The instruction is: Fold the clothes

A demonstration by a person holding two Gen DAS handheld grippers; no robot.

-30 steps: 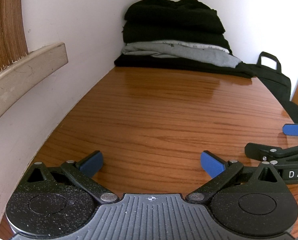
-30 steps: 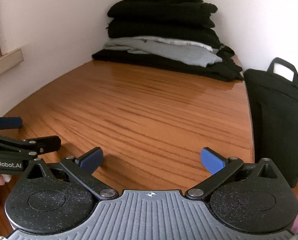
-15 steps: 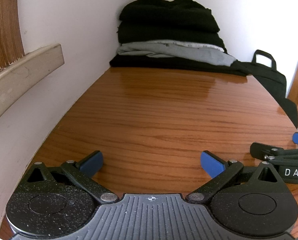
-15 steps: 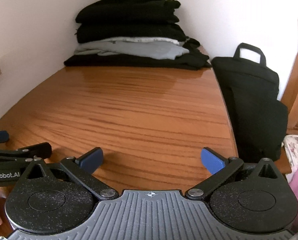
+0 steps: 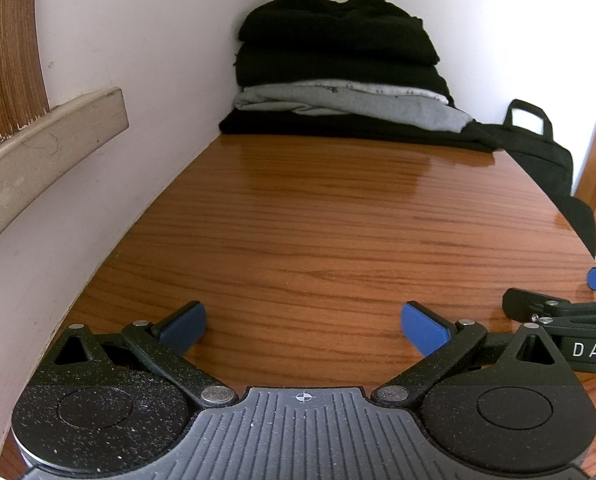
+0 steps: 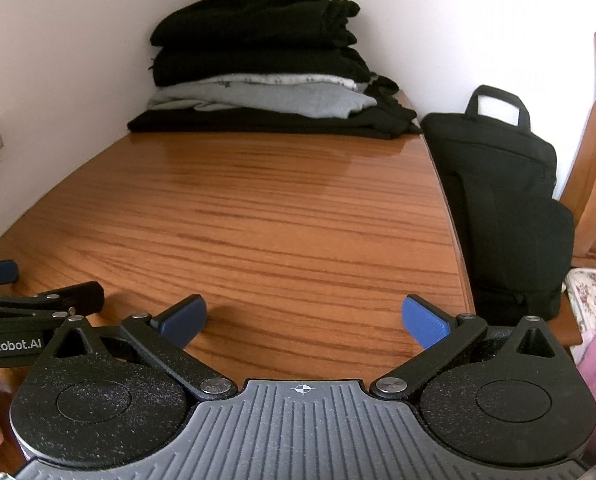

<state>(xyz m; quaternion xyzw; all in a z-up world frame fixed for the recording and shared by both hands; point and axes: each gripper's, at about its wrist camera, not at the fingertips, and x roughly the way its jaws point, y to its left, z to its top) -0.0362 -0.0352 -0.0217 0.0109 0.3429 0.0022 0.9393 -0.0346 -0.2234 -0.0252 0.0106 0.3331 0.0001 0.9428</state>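
Both grippers sit low over the near end of the wooden table point(image 5: 318, 232), side by side, the left gripper point(image 5: 304, 322) and the right gripper point(image 6: 304, 318) each spread wide with nothing between the blue fingertips point(image 6: 424, 322). The pile of folded clothes point(image 6: 257, 80), black with grey layers, rests at the far end against the wall corner. A black bag point(image 6: 498, 208) stands just beside the table's right edge.
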